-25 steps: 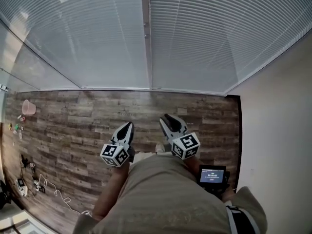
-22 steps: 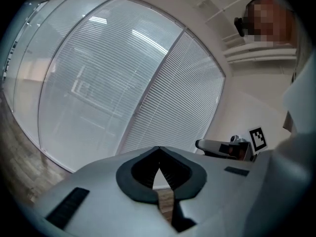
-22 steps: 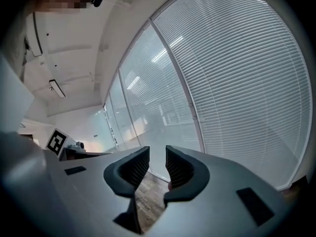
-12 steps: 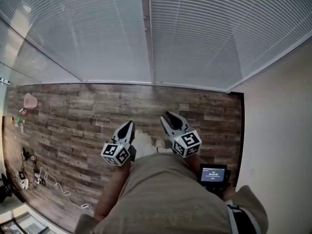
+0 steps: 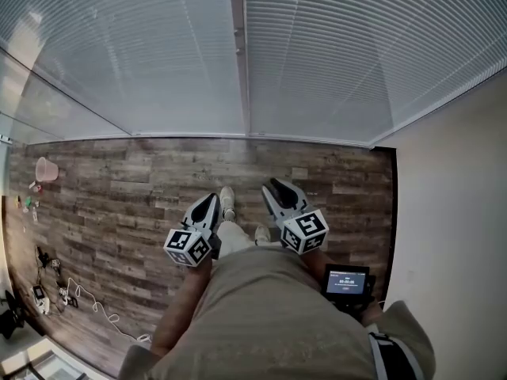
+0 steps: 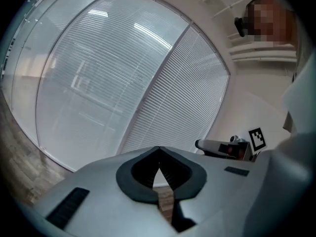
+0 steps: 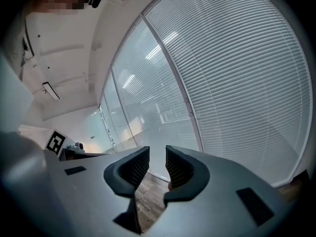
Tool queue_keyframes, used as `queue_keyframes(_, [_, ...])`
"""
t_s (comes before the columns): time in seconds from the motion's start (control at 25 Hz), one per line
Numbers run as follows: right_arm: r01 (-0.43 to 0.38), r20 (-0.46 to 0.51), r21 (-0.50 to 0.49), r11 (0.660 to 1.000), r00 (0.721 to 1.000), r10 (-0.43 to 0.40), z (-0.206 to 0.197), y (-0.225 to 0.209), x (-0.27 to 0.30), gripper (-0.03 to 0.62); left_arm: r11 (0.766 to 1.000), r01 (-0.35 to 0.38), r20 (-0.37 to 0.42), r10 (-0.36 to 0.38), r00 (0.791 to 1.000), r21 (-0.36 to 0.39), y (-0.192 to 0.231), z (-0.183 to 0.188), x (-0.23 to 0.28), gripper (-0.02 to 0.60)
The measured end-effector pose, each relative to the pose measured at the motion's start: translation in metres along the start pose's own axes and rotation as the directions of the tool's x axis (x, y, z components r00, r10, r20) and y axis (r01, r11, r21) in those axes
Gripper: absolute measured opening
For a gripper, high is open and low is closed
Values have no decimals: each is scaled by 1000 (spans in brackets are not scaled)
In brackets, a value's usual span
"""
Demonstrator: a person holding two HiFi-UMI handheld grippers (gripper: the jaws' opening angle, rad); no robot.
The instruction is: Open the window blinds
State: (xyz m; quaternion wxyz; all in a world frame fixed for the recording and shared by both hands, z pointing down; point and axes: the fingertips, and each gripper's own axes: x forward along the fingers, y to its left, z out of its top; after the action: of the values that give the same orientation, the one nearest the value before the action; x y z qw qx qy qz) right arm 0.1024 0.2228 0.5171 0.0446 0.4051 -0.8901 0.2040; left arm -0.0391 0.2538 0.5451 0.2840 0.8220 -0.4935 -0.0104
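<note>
Head view has the person standing on the wood floor (image 5: 119,188), one shoe (image 5: 227,200) forward, facing a glass wall. The blinds (image 5: 333,54) hang full length on both sides of the upright frame post (image 5: 240,62), down to the sill line where the glass meets the floor. Their slats lie flat and closed, so only a milky light comes through. Nothing of the job is done yet, as far as I can judge. The left tool (image 5: 209,201) is held out low in front of the body with its tips pressed together and nothing between them. The right tool (image 5: 274,187), just beside it, has its jaws a narrow gap apart, and only floor shows through that gap. Both point toward the window but are well apart from it, touching nothing. I can't make out a cord or wand from here, so what seems to be left is everything: close in, find the control, take hold and work the slats or raise them.
</note>
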Motion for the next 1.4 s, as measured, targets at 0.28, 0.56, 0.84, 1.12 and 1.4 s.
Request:
queue_keyframes(0.28, [45,22,-5,999,999,-45,29,-9,60,92,998,57,-15,-57,998,20,42,46,39,15])
queue_keyframes(0.56, [88,25,-3,996,996,-88,49,-20,120,92,995,100,-34,-99,995,24,92,84,77,15])
queue_keyframes(0.84, [120,22,-1,993,992,-120,59,-28,171,92,990,136,-47,-135,990,24,132,109,104,15])
queue_keyframes(1.12, [145,28,-8,989,989,-145,65,-27,203,92,988,153,-51,-152,987,19,166,124,113,15])
queue_keyframes(1.4, [159,52,-3,987,986,-158,78,-28,235,92,984,175,-44,-173,984,31,194,145,129,15])
